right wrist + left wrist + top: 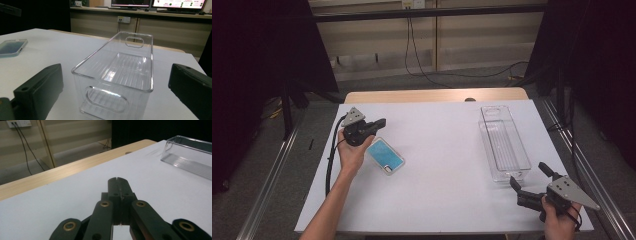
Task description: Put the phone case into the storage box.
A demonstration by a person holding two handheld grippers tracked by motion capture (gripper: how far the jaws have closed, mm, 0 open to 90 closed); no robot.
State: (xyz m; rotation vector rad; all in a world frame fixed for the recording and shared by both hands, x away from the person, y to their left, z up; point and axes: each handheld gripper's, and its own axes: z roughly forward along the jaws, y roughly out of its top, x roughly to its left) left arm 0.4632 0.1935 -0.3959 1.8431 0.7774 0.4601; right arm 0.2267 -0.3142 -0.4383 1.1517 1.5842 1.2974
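Desk, white-topped: clear plastic bin lengthwise at the right side, ribbed floor, handle slots in both ends, nothing in it; blue-backed phone flat at the left, well apart from the bin. Left tool, jaws closed on nothing, just beyond the phone; right tool, jaws wide apart, at the bin's near end, not touching.
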